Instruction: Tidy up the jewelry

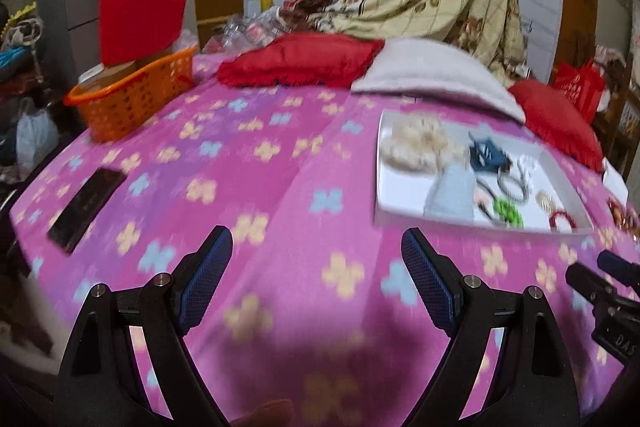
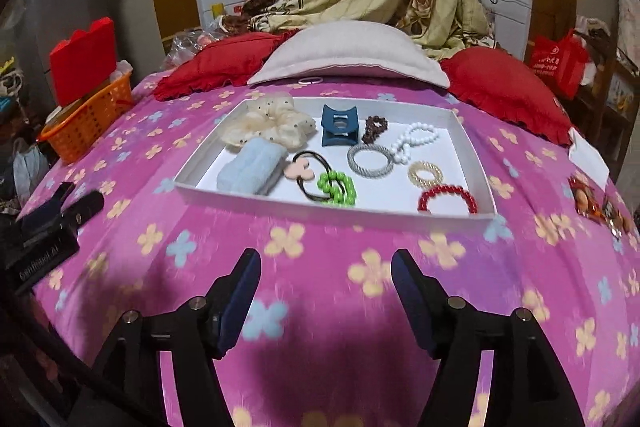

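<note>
A white tray (image 2: 332, 205) lies on the pink flowered bedspread and holds several pieces. Among them are a cream scrunchie (image 2: 264, 125), a light blue cloth band (image 2: 250, 167), a blue hair claw (image 2: 339, 131), a white bead bracelet (image 2: 412, 141), a green bead bracelet (image 2: 338, 189) and a red bead bracelet (image 2: 448, 199). My right gripper (image 2: 326, 261) hovers open just in front of the tray, with nothing between its fingers. My left gripper (image 1: 316, 243) is open and empty over bare bedspread. From there the tray (image 1: 404, 187) is ahead to the right and blurred.
An orange basket (image 1: 132, 99) with a red box stands at the bed's far left. A black phone (image 1: 86, 203) lies near the left edge. Red cushions and a pale pillow (image 2: 344, 57) line the far side. Small wrapped items (image 2: 596, 207) and a white card (image 2: 588, 157) lie right of the tray.
</note>
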Demonstrator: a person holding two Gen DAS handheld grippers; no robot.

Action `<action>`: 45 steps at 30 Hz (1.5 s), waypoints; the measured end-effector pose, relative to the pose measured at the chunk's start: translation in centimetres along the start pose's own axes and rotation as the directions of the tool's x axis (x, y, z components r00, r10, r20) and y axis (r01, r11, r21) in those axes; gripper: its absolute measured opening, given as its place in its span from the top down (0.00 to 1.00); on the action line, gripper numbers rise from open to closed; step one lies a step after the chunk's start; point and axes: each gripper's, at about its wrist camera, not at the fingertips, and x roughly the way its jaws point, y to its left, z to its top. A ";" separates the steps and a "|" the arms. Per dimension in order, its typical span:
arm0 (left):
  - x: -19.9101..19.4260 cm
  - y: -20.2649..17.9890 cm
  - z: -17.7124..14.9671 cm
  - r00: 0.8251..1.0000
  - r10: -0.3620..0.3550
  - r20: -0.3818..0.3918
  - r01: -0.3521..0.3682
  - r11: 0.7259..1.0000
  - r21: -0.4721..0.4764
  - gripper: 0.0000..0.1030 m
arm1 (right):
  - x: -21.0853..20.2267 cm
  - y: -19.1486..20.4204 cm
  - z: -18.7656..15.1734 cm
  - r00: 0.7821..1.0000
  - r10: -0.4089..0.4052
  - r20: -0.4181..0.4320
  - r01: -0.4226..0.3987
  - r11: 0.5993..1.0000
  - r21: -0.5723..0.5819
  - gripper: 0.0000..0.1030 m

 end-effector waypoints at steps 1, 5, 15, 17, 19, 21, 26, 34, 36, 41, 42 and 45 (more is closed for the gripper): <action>-1.0 -0.2 -0.3 1.000 0.007 0.000 -0.007 1.000 0.005 0.16 | -0.2 -0.1 -0.3 1.000 0.007 -0.002 -0.007 1.000 0.011 0.36; -4.6 -1.0 -0.7 0.994 0.075 0.082 -0.077 0.997 0.024 0.16 | -1.4 -0.6 -1.2 1.000 0.027 0.010 -0.028 0.998 0.047 0.36; -7.3 -4.2 -2.2 1.000 0.004 0.015 -0.005 0.997 0.072 0.16 | -4.7 -1.4 -2.4 0.995 0.013 0.097 -0.017 0.999 0.039 0.34; -7.5 -5.0 -2.6 1.000 -0.006 0.002 0.006 0.995 0.096 0.16 | -5.2 -1.5 -2.6 0.994 0.008 0.112 -0.012 0.999 0.034 0.32; -7.6 -5.6 -3.1 0.999 -0.027 -0.017 0.029 0.994 0.109 0.16 | -5.4 -1.6 -2.7 0.993 0.007 0.118 -0.012 0.999 0.036 0.31; -7.7 -6.0 -3.5 0.999 -0.039 -0.030 0.042 0.992 0.118 0.16 | -5.5 -1.8 -2.8 0.993 0.010 0.118 -0.016 0.999 0.044 0.31; -8.0 -6.7 -4.0 0.998 -0.051 -0.047 0.057 0.989 0.137 0.16 | -5.7 -2.2 -3.1 0.993 0.010 0.114 -0.017 0.998 0.068 0.31; -7.7 -6.5 -4.5 0.993 -0.080 -0.087 0.091 0.988 0.124 0.16 | -6.0 -2.2 -3.3 0.993 0.010 0.116 -0.017 0.998 0.064 0.30; -7.5 -6.4 -4.7 0.992 -0.084 -0.097 0.096 0.988 0.121 0.16 | -6.0 -2.1 -3.3 0.994 0.010 0.113 -0.017 0.998 0.060 0.30; -7.1 -6.2 -5.0 0.989 -0.084 -0.120 0.097 0.989 0.109 0.16 | -5.9 -1.7 -3.6 0.995 0.007 0.100 -0.012 0.999 0.050 0.30; -7.0 -6.2 -5.1 0.989 -0.084 -0.122 0.097 0.989 0.108 0.16 | -5.8 -1.6 -3.6 0.995 0.005 0.098 -0.010 0.999 0.049 0.30; -6.8 -6.1 -5.2 0.988 -0.083 -0.127 0.096 0.990 0.102 0.16 | -5.8 -1.4 -3.6 0.996 0.005 0.092 -0.009 0.999 0.046 0.30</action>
